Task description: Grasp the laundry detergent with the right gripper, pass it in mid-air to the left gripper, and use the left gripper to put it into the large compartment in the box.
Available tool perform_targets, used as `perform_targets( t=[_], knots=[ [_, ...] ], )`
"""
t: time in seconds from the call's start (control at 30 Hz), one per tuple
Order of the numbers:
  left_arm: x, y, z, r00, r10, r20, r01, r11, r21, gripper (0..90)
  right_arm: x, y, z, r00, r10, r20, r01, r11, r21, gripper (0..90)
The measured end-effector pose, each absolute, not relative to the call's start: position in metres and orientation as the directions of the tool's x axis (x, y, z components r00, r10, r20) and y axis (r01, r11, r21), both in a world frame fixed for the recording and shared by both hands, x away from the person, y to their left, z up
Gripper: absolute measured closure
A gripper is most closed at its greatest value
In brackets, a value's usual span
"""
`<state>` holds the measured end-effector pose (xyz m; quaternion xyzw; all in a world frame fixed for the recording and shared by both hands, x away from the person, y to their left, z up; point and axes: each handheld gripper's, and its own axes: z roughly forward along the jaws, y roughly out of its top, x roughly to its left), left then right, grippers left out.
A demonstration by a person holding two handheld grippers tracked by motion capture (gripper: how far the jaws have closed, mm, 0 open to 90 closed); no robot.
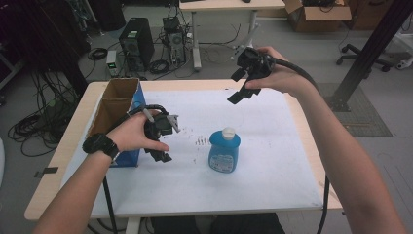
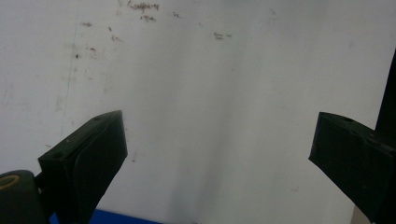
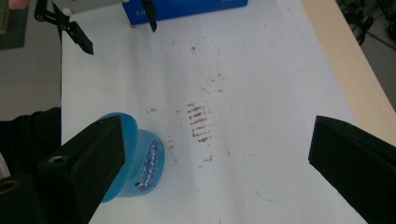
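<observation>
Nothing is gripped yet: the left gripper (image 1: 163,141) and right gripper (image 1: 242,85) both hang spread and empty, the blue bottle (image 1: 224,151) standing untouched between them

The bottle (image 1: 224,152) is translucent blue with a white cap and a blue-and-white printed label; the box (image 1: 120,114) is blue outside, plain brown cardboard inside; the tabletop (image 1: 63,146) is pale wood at its edges, covered by a white sheet (image 1: 272,161) speckled with small brownish marks and short dark dashes; both grippers, left (image 1: 163,139) and right (image 1: 243,83), are black, with matt black fingers (image 2: 88,154); the wristwatch (image 1: 100,145) is black
</observation>
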<state>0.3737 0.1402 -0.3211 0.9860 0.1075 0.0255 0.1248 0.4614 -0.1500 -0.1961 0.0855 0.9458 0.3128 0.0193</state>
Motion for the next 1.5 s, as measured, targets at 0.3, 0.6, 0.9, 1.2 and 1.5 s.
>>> perform_targets(
  t=[0.3,0.6,0.9,1.2,1.5],
  knots=[
    [0.37,0.135,-0.319,0.976,0.216,0.032,0.201,-0.947,0.25,4.3,0.444,-0.177,-0.193,-0.983,0.186,0.001,0.141,0.739,0.658,3.2],
    [0.367,0.132,-0.316,0.973,0.223,0.052,0.202,-0.944,0.262,4.3,0.418,-0.205,-0.205,-0.984,0.178,0.016,0.132,0.663,0.737,3.3],
    [0.365,0.135,-0.314,0.971,0.232,0.054,0.209,-0.94,0.271,4.3,0.401,-0.224,-0.229,-0.98,0.195,0.041,0.148,0.575,0.805,2.5],
    [0.364,0.141,-0.311,0.968,0.245,0.062,0.219,-0.934,0.283,4.3,0.381,-0.229,-0.256,-0.978,0.203,0.053,0.153,0.515,0.843,3.0],
    [0.361,0.144,-0.308,0.965,0.253,0.074,0.22,-0.928,0.3,4.3,0.363,-0.221,-0.296,-0.969,0.244,0.048,0.17,0.509,0.844,3.7]
  ],
)
